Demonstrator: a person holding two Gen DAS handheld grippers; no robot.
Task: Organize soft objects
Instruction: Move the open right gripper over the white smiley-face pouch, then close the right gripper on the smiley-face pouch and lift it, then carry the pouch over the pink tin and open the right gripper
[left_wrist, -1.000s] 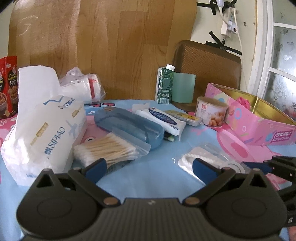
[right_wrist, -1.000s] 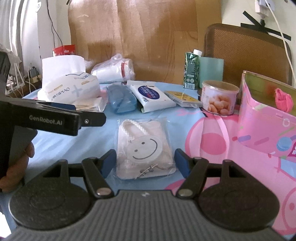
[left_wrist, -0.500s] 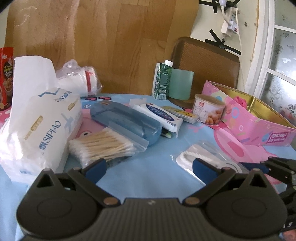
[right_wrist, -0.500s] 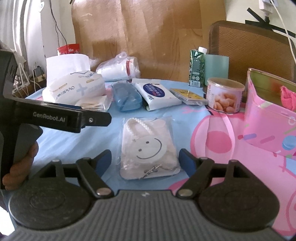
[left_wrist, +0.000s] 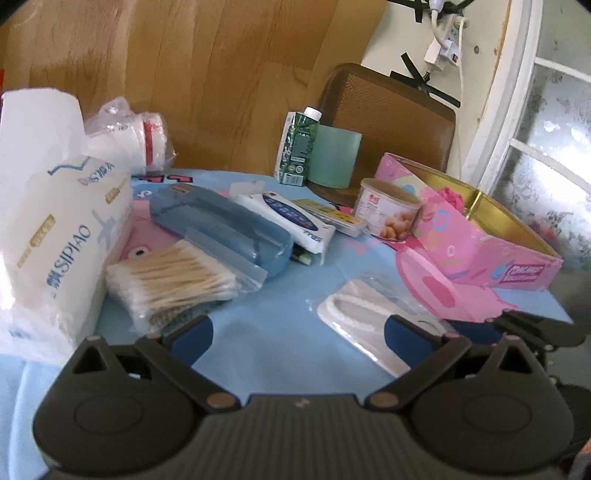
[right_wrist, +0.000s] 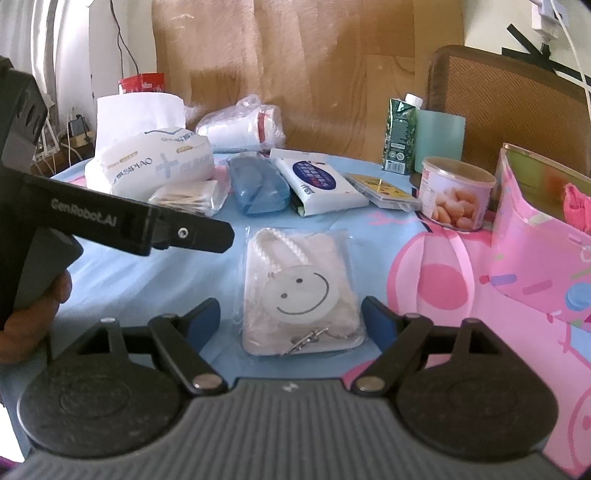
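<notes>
Right claw (right_wrist: 291, 325), which I hold: jaws wide, just been opening, empty; smiley pouch (right_wrist: 301, 295) lies on the tabletop (right_wrist: 147, 280) directly ahead between them, long axis running away; left claw (left_wrist: 297, 332) wide, farther aside.

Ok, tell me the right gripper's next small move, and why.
Probably ease the right gripper forward and down, then close. Its jaws have just been opening and now stand wide on either side of the clear-bagged white smiley-face pouch, not yet touching it.
</notes>
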